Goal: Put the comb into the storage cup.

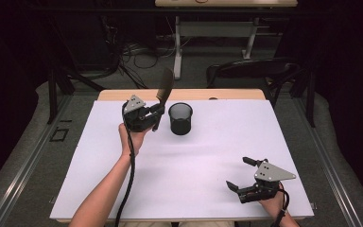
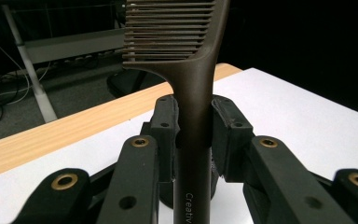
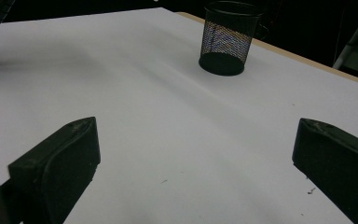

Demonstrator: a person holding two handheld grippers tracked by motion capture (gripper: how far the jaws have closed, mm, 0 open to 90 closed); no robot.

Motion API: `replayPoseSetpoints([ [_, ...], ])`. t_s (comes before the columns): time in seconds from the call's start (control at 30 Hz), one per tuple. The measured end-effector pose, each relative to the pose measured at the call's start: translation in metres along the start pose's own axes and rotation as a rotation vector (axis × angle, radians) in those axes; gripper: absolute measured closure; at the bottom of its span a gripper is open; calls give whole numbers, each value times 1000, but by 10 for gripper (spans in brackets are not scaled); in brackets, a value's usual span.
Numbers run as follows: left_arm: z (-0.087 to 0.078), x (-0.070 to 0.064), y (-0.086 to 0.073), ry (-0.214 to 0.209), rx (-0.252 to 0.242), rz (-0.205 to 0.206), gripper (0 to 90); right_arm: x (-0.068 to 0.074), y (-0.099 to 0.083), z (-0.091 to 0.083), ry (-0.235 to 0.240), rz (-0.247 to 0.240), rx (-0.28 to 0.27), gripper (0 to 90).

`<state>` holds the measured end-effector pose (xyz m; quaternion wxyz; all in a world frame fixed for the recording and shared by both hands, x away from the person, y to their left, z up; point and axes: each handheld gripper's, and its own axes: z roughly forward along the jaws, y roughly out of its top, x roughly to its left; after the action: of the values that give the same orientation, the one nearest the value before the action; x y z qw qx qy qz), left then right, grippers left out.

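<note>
Brown comb (image 1: 164, 85) stands upright, clamped by its handle in my left gripper (image 1: 157, 113) (upper centre, just left of the mesh cup (image 1: 180, 118)); my right gripper (image 1: 239, 174) sits wide apart, lower right.

One comb (image 1: 165, 85) is here, dark brown with a single row of teeth. One black mesh cup (image 1: 180, 118) stands on the one white sheet (image 1: 189, 161) that covers the one wooden table (image 1: 123, 94). There are two grippers, the left gripper (image 1: 157, 112) and the right gripper (image 1: 238, 174). Behind the table stands one dark chair (image 1: 255, 71).
</note>
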<state>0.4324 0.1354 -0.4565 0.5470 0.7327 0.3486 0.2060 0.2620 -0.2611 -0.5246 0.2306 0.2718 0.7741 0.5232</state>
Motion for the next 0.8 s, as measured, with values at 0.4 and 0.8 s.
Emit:
replayPoseSetpoints([
  [0.4,6,-1,8,7,-9,2,726,0,0,0,1,-1,-1,4],
  [0.8,11,1,13,15,-19,-6,726,0,0,1,3,5,-4,4],
])
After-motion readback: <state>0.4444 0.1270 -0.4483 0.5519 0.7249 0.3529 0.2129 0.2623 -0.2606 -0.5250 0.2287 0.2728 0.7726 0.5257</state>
